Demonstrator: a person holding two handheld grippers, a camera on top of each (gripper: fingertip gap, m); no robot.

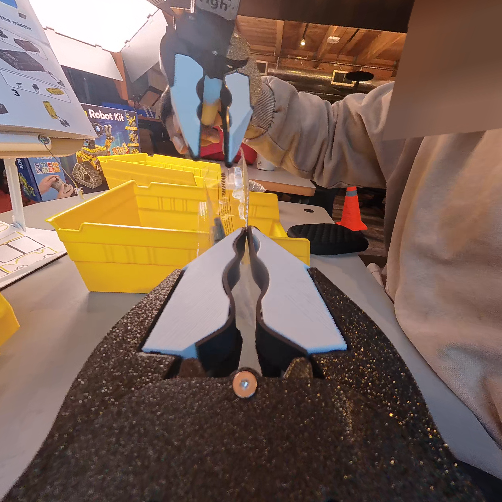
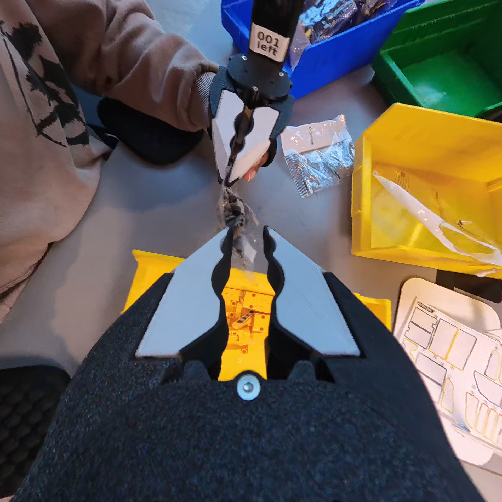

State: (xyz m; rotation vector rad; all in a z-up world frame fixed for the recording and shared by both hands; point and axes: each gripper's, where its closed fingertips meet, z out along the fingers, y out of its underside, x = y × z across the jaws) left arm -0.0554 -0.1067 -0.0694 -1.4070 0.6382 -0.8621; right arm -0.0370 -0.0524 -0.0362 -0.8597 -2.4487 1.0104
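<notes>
A clear plastic bag (image 1: 228, 195) with small dark parts hangs between the two grippers. My left gripper (image 1: 246, 230) is shut on the bag's lower edge; it also shows in the right wrist view (image 2: 226, 181), pinching the twisted bag (image 2: 233, 209). My right gripper (image 2: 248, 229) is open, with the bag's other end between its fingertips. In the left wrist view the right gripper (image 1: 212, 160) points down from above onto the bag's top. A yellow bin (image 2: 152, 260) with yellow parts lies below the right gripper.
Stacked yellow bins (image 1: 122, 244) stand just ahead. A second yellow bin (image 2: 364, 190) holds an empty clear bag. A blue bin (image 2: 326, 62), a green bin (image 2: 440, 73), another parts bag (image 2: 317, 160), a printed sheet (image 2: 448, 366) and a black pad (image 1: 326, 239) lie around. There is about 8 cm between the tips of the two grippers.
</notes>
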